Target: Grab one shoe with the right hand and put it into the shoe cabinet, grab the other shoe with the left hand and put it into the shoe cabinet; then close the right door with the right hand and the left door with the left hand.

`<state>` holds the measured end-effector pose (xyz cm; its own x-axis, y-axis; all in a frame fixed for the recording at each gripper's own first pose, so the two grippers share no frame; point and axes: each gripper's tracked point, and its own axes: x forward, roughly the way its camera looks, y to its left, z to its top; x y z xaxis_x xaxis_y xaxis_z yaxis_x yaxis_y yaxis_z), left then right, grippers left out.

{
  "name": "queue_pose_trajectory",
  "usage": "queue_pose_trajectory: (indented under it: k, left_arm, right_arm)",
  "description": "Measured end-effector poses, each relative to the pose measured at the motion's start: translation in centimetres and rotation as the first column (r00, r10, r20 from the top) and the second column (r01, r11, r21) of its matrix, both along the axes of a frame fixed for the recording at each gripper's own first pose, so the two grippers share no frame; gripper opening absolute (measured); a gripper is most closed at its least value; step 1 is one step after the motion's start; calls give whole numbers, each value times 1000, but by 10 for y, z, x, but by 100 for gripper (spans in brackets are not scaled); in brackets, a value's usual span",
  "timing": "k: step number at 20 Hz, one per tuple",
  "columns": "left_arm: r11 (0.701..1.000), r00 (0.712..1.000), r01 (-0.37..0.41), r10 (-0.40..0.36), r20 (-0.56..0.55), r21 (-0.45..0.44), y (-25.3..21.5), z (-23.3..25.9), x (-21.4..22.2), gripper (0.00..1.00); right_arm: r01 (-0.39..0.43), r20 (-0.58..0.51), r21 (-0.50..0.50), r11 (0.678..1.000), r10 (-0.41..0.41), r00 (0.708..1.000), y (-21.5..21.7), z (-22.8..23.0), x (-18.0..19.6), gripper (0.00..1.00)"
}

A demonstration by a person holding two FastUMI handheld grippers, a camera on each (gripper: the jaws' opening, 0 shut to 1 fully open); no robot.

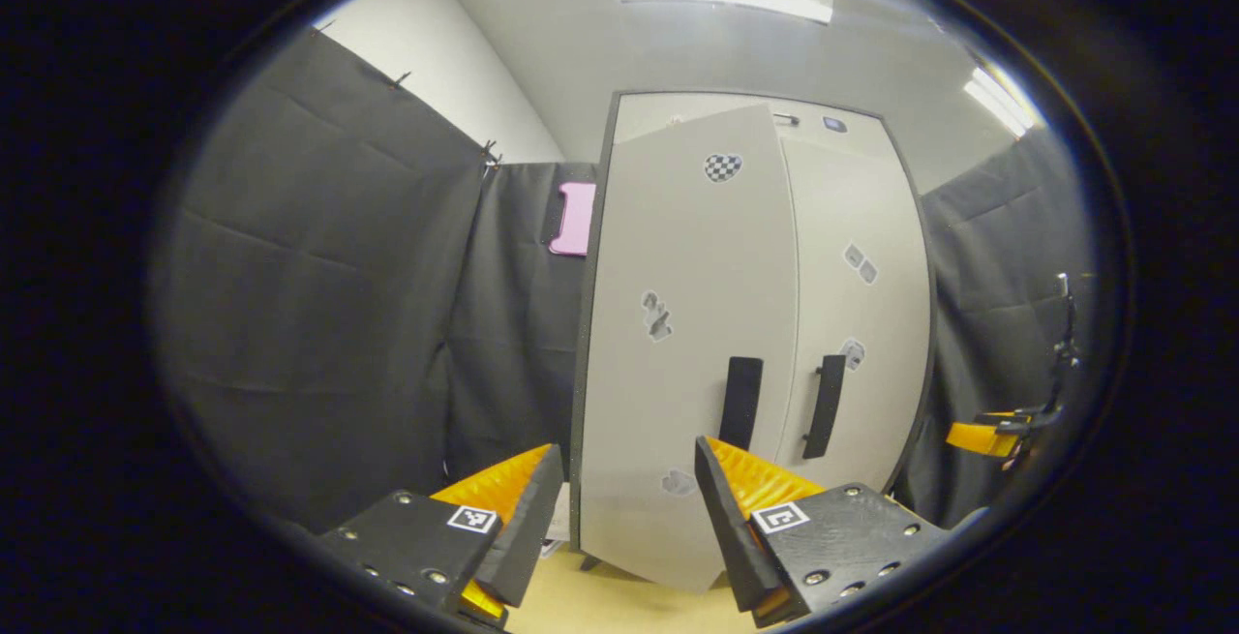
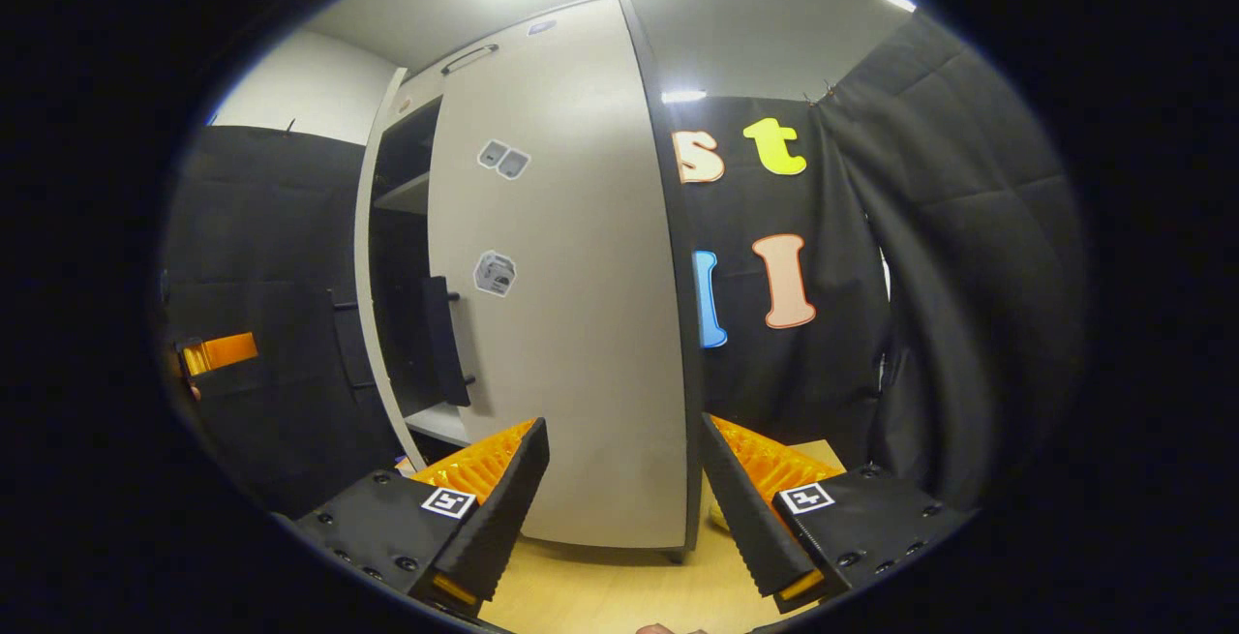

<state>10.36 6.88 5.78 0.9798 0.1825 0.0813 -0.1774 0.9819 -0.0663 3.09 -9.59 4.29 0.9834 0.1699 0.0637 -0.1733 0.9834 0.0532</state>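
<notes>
In the left gripper view, the left gripper (image 1: 627, 518) hangs wide apart with nothing in it, just in front of the cabinet (image 1: 755, 324). The left door (image 1: 687, 344) stands a bit ajar, its edge out past the right door (image 1: 857, 305). Each door has a black handle (image 1: 740, 402). The inside is hidden, so I cannot tell where the shoes are. At the far right edge, an orange bit of the other gripper (image 1: 987, 436) peeks in, too cut off to tell its state.

In the right gripper view, the right gripper (image 2: 624, 508) is wide and holds nothing. The right door (image 2: 571, 305) looks shut. The left door (image 2: 373, 276) is swung out, seen edge-on. Dark shelves (image 2: 407, 194) show in the gap, too dark to make out shoes.
</notes>
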Motion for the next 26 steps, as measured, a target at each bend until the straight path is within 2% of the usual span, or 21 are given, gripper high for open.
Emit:
queue_pose_trajectory:
  k: [3, 4, 6, 11, 12, 17, 24, 26]
  left_arm:
    - [999, 1000, 29, -29, -5, -24, 9, -13, 6, 84]
    - [999, 999, 36, -36, -6, -22, 15, -17, 6, 98]
    - [999, 999, 34, -34, -10, -14, 33, -28, 5, 99]
    - [997, 999, 50, -50, -13, -51, 63, -61, -12, 99]
    - [996, 999, 52, -53, -10, -65, 69, -65, -17, 93]
    - [995, 999, 46, -44, 20, -90, 103, -75, -23, 94]
    - [992, 998, 59, -55, 38, -113, 114, -85, -19, 93]
    - [990, 996, 83, -78, 44, -115, 114, -87, -12, 92]
  right_arm:
    - [38, -4, -19, 999, -38, 999, 8, 1, -7, 98]
    - [53, -2, -27, 998, -53, 999, 10, -1, -11, 98]
    - [81, -6, -37, 996, -82, 997, 14, -7, -16, 98]
    - [150, -11, -67, 986, -151, 988, 16, -19, -33, 98]
    - [156, -16, -73, 985, -158, 987, 18, -22, -35, 98]
    - [162, -17, -55, 985, -163, 986, 28, -24, -45, 98]
    - [202, -25, -84, 976, -205, 979, 26, -34, -59, 98]
    - [214, -30, -83, 973, -217, 976, 23, -34, -60, 98]
